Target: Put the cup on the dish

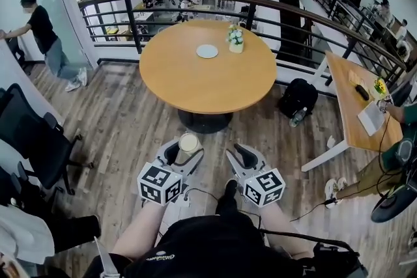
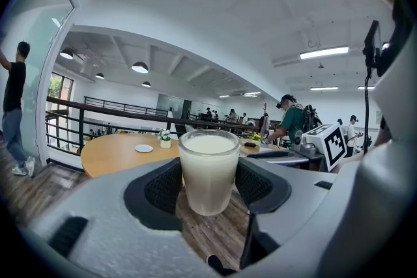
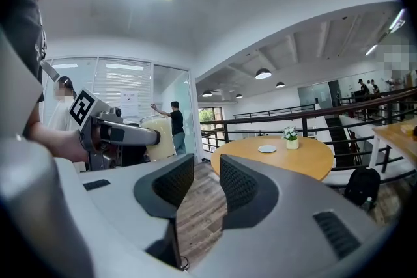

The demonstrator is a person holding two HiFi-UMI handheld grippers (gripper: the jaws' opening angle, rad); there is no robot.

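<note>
Spillage is the risk: the cup (image 2: 208, 159), brimful of milky liquid, is pinched in the left tongs (image 2: 208, 182) over the floor (image 1: 124, 127), well short of the dish (image 1: 207, 51) on the far desk (image 1: 195, 84); any tilt could slop it. Right tongs (image 3: 206, 174) slightly spread, empty. A flower pot (image 1: 235, 40) right of the dish could get knocked

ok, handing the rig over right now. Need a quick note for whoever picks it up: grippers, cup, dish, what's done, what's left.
Left gripper: shut on the cup, which is held upright above the wood floor and nearly full of milky liquid.
Right gripper: open, nothing between its jaws.
Dish: small, white and bare, on the round wooden table ahead, next to a small flower pot.
Done: the cup is in the grip.
Left: get to the table, set the cup on the dish, release. It's best kept level, since it looks easy to spill.
</note>
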